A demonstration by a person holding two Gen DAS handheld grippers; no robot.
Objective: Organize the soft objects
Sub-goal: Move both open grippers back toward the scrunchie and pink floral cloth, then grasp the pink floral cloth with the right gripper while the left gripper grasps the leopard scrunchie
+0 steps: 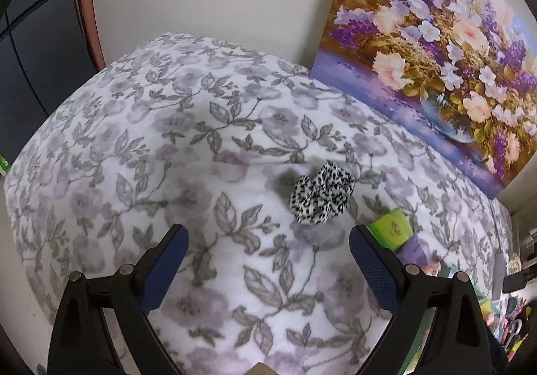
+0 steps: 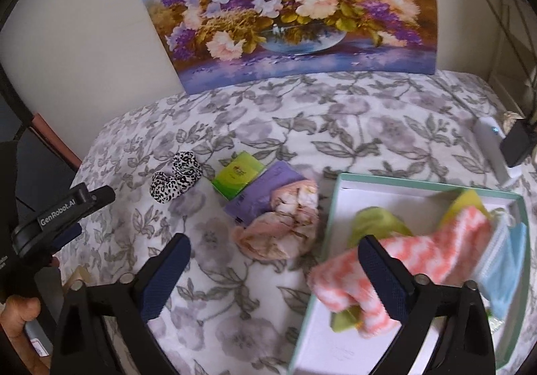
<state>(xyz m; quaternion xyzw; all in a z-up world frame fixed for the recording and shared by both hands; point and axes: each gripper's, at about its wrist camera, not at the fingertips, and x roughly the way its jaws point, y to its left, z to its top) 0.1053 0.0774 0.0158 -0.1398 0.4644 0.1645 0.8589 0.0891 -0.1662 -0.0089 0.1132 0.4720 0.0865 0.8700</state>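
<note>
A black-and-white leopard-print scrunchie (image 1: 320, 193) lies on the floral blanket (image 1: 167, 140), just ahead of my open, empty left gripper (image 1: 268, 254); it also shows in the right wrist view (image 2: 176, 180). My right gripper (image 2: 273, 261) is open and empty, hovering over the blanket by a mint-rimmed white box (image 2: 330, 203). An orange-and-white zigzag cloth (image 2: 396, 271) drapes over the box's left edge, with green cloth (image 2: 376, 224) and a light blue cloth (image 2: 503, 271) inside. A peach floral cloth (image 2: 285, 224) lies bunched left of the box.
A green packet (image 2: 240, 178) and a purple packet (image 2: 265, 193) lie between the scrunchie and the peach cloth. A flower painting (image 2: 295, 5) leans on the wall behind. A white device (image 2: 493, 146) and a black object (image 2: 518, 143) sit at the far right.
</note>
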